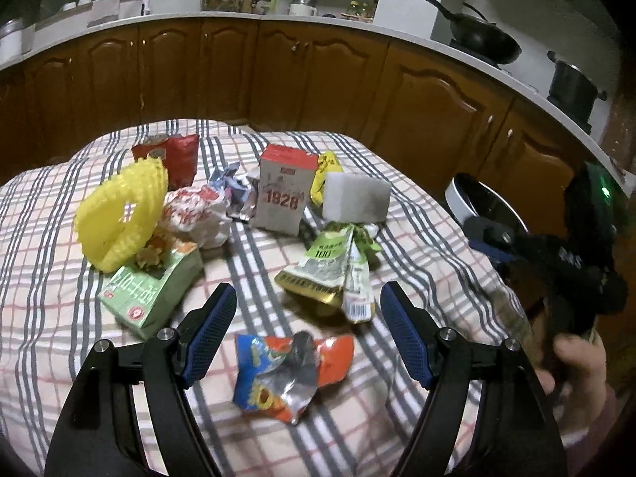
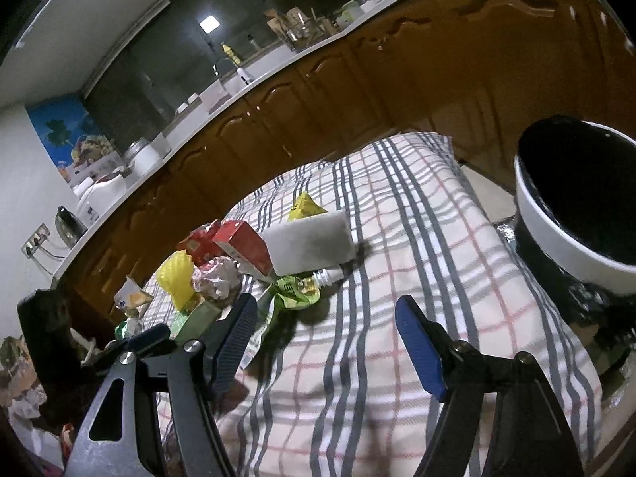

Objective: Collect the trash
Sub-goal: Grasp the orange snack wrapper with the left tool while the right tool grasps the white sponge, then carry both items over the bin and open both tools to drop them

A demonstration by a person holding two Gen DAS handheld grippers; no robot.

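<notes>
Plaid cloth (image 1: 417, 238), crinkled foil wrapper (image 1: 292, 373)

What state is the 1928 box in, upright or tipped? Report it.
Upright: the 1928 box stands on end on the checked cloth, red top up.

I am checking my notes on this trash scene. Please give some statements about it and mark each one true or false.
1. The left gripper is open. True.
2. The right gripper holds a wrapper. False: it is open and holds nothing.
3. The box marked 1928 stands upright. True.
4. The yellow foam net lies in the bin. False: it is on the checked cloth.
5. The crumpled snack wrapper lies near the left gripper. True.
</notes>
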